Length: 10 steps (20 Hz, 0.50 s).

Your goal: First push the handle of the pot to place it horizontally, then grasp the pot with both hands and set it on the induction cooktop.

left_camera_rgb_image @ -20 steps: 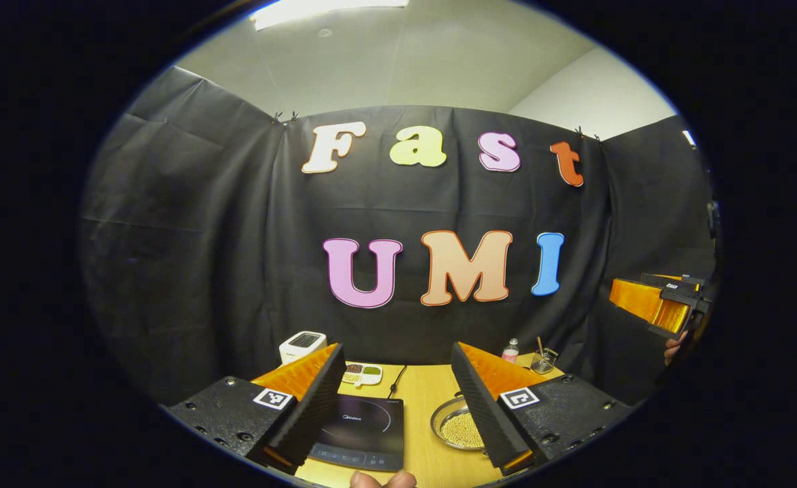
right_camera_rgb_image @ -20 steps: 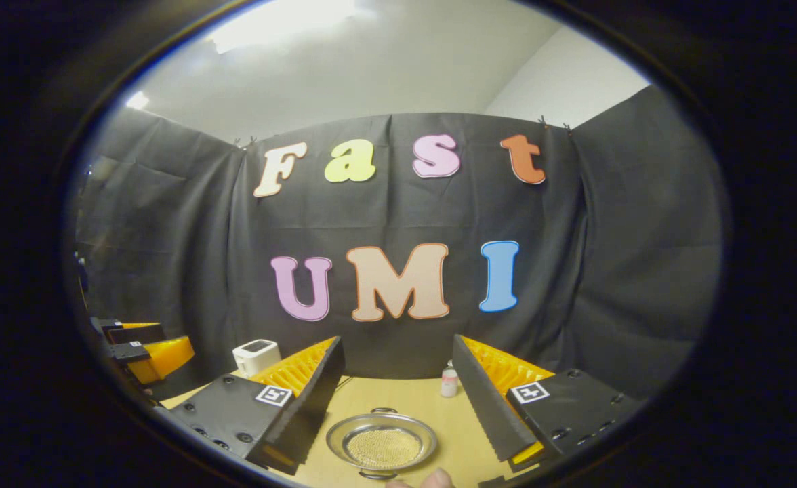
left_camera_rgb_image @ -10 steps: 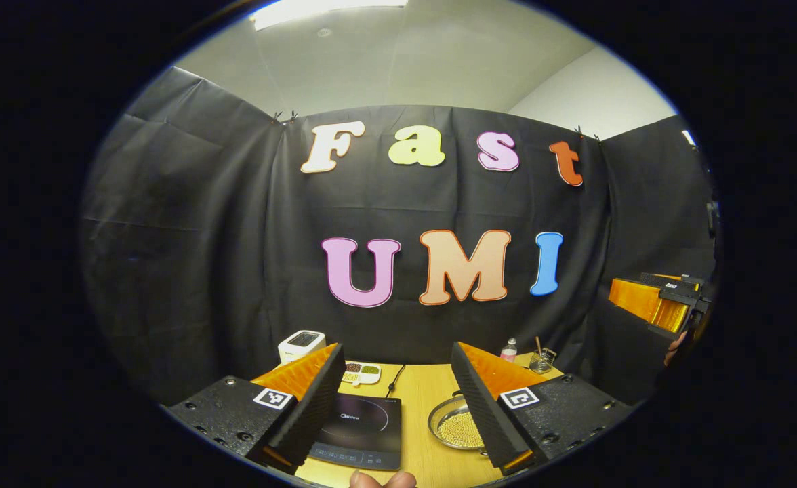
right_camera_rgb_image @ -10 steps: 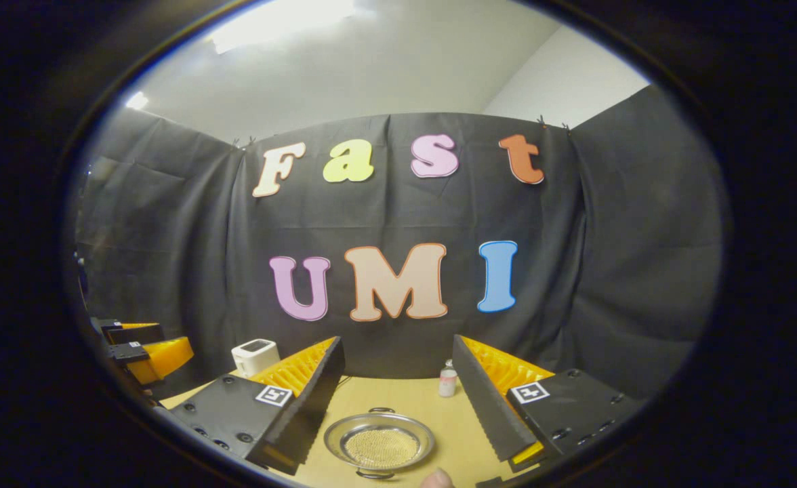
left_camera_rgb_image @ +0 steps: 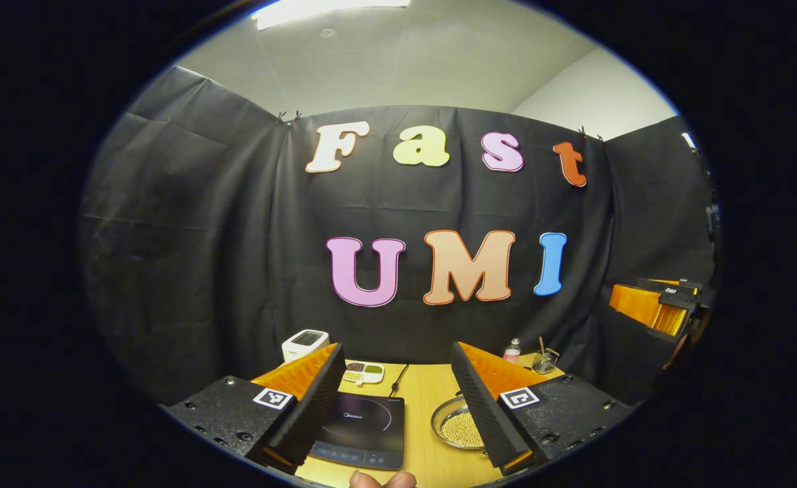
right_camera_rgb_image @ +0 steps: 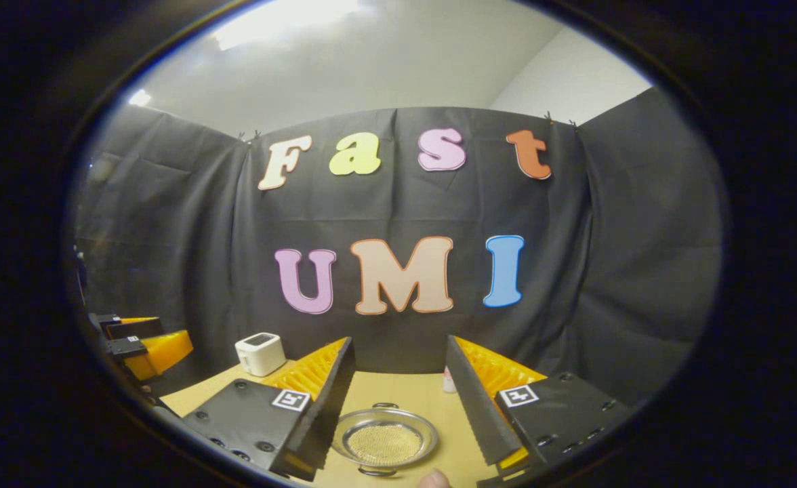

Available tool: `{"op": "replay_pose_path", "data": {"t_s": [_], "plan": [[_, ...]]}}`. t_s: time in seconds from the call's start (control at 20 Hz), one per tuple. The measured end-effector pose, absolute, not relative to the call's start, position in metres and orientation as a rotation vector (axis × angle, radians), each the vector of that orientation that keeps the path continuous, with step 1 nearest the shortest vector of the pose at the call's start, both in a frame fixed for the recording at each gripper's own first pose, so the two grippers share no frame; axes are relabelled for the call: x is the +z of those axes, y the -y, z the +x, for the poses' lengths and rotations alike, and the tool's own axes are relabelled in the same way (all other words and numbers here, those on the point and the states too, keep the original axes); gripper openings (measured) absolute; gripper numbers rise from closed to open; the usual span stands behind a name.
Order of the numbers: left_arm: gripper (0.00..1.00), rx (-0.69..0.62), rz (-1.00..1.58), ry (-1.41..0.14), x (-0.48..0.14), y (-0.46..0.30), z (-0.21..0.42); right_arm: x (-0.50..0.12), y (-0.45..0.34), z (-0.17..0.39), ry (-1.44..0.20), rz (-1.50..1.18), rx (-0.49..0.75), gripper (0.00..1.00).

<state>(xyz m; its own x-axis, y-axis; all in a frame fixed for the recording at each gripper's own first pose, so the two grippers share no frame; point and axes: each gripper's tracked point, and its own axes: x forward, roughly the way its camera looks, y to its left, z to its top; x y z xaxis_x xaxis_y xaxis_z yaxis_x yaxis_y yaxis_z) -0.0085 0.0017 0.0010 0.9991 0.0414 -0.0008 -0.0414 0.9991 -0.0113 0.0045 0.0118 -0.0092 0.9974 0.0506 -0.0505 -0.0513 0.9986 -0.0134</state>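
Left gripper view: the left hand-held gripper hangs above the table, fingers spread wide, gripping nothing. The induction cooktop lies flat between its fingers. The pot, a shallow metal pan of small pale beads, sits on the table just right of the cooktop, apart from it. Behind the cooktop: a divided dish of beans; a white appliance stands left of that.

Right gripper view: the right hand-held gripper is likewise spread and empty. The pot rests between its fingers, untouched, loop handles front and rear.
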Motion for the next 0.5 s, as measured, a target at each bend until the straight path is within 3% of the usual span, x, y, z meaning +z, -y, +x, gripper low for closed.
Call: {"op": "replay_pose_path", "data": {"t_s": [0.05,0.4,0.45,0.5], "plan": [[0.92,0.042,-0.013,-0.004,-0.001,-0.003,-0.01,-0.012,-0.015,0.007,-0.058,-0.017,0.055,0.79],[0.95,0.035,-0.002,0.01,-0.001,-0.021,-0.005,-0.025,-0.028,0.01,-0.089,-0.029,0.013,0.1],[0.95,0.029,-0.003,0.011,-0.002,-0.023,-0.004,-0.03,-0.034,0.013,-0.103,-0.022,0.019,0.02],[0.95,0.024,-0.003,0.01,-0.002,-0.026,-0.004,-0.034,-0.04,0.013,-0.118,-0.019,0.03,0.02]]}}
